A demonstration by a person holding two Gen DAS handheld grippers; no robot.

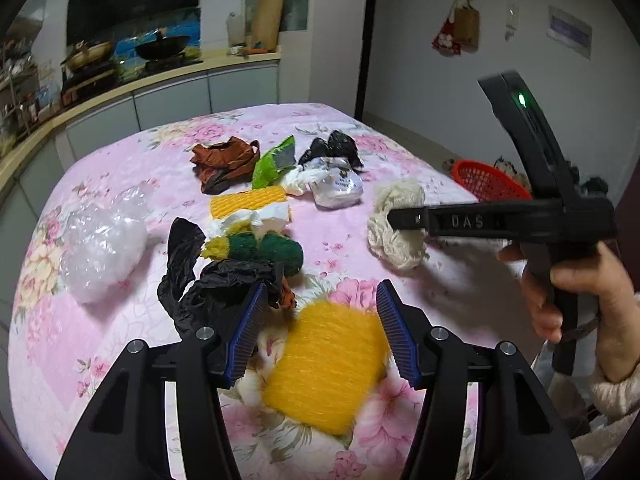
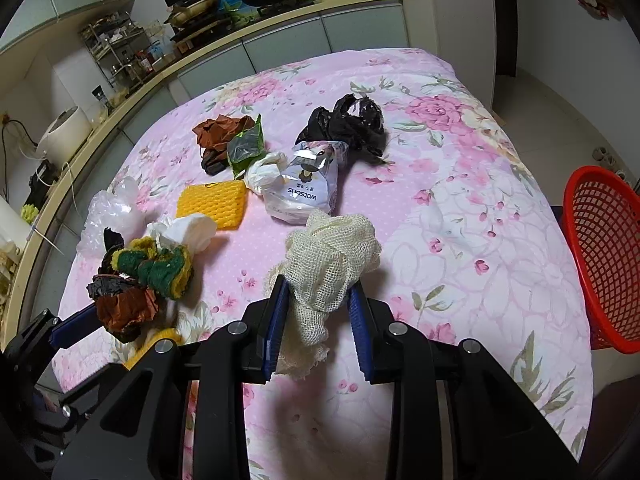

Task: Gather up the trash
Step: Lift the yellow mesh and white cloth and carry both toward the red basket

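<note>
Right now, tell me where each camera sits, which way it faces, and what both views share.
Left wrist: rides the left gripper, low over the floral pink tablecloth, facing a fuzzy yellow pad; the right hand shows.
Right wrist: rides the right gripper, looking toward the kitchen counter, pads either side of a cream mesh cloth.
Shared: the cloth, the red plastic basket, the ribbed yellow foam sleeve.
</note>
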